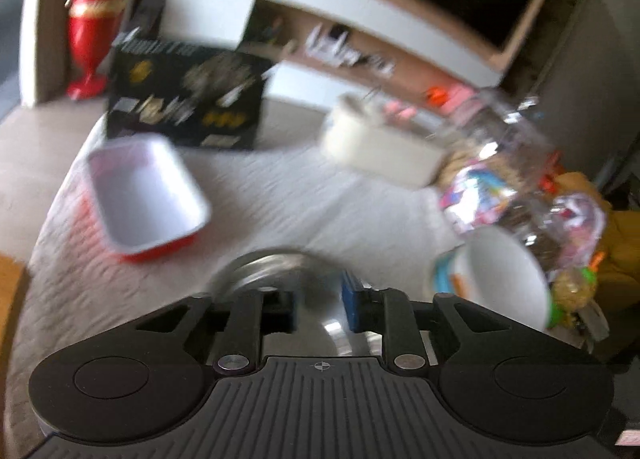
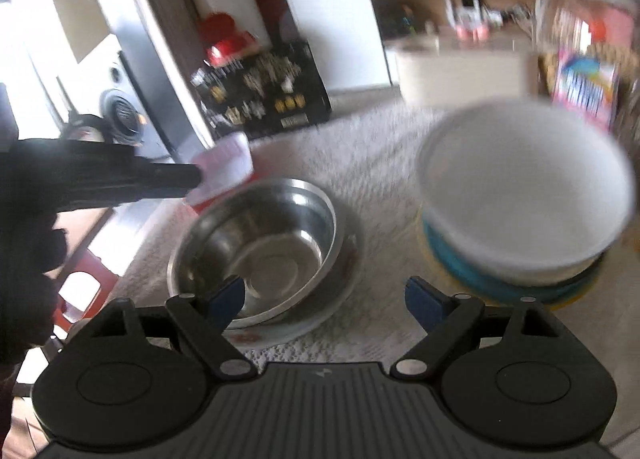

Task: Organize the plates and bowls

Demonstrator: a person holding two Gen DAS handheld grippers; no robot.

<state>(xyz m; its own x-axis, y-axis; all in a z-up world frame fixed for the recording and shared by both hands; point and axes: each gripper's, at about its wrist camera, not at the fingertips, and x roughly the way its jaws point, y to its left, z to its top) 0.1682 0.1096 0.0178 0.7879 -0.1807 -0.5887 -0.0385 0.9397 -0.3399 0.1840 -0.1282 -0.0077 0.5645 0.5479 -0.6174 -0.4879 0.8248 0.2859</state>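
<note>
a: status? left tongs (image 1: 318,309) clenched on steel bowl (image 1: 272,271) rim, bowl on worktop (image 2: 376,163)
b: right tongs (image 2: 324,301) released; likely next, stacking it by the white bowl (image 2: 528,187)

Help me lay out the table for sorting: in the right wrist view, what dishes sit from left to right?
Red dish with white inside → steel bowl → white bowl stacked on a blue plate.
</note>
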